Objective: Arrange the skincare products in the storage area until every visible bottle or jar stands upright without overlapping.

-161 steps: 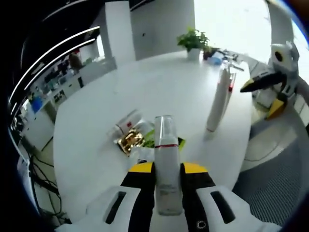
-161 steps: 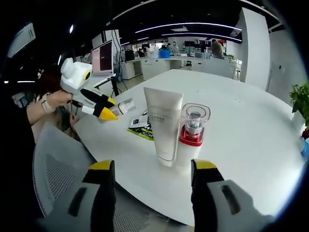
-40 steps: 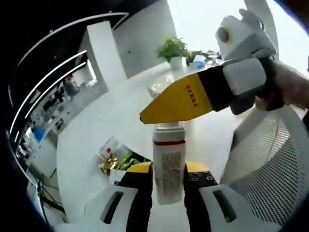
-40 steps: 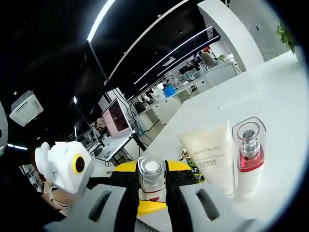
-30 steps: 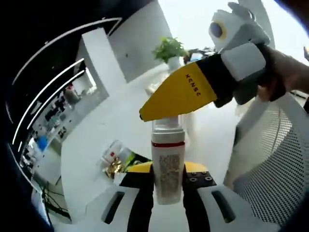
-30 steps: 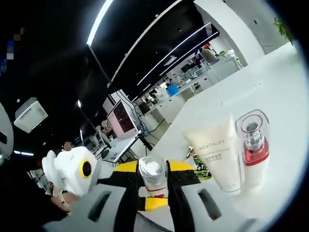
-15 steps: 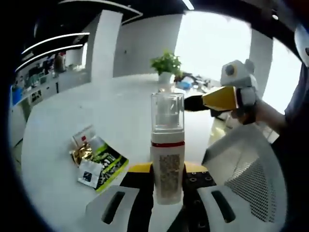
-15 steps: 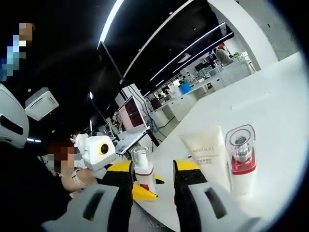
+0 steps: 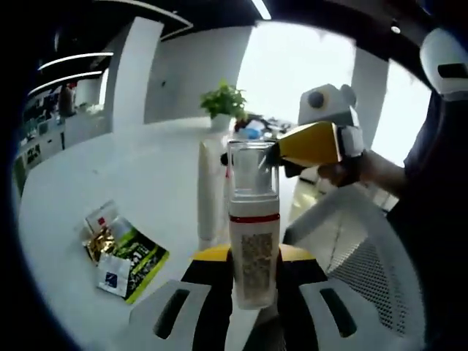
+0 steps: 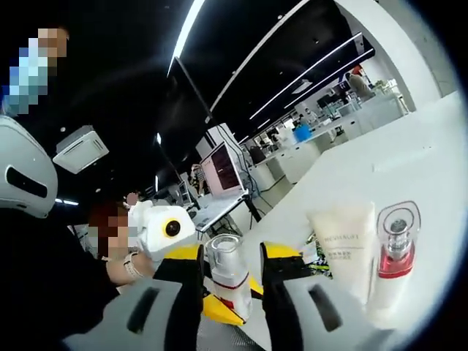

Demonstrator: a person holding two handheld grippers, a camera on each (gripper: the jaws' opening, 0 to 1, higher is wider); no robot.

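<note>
- While you hold the pump bottle (image 9: 253, 241) upright between the jaws of the left tool (image 9: 252, 265), which are closed on its lower body, it hangs off the bench (image 9: 146, 175), near its edge; the step in hand is judged to be carrying this bottle to a standing place.
- Beyond the pump bottle, on the bench, stand the white tube (image 9: 212, 186) and, just beside it, the red-collared bottle (image 10: 393, 263), both upright.
- Your right tool (image 10: 230, 281) has its jaws parted on either side of the pump bottle; whether they touch it cannot be told, so its grip cannot be judged.
- Left of the pump bottle, flat sachets (image 9: 121, 252) lie on the bench, one overlapping another.
- Next move, as a judgement: set the pump bottle down upright on bare bench beside the white tube, apart from it, then open the jaws.
- Writing: the pump bottle carries a printed label panel, too blurred to read; the white tube bears a short word, not legible here.
</note>
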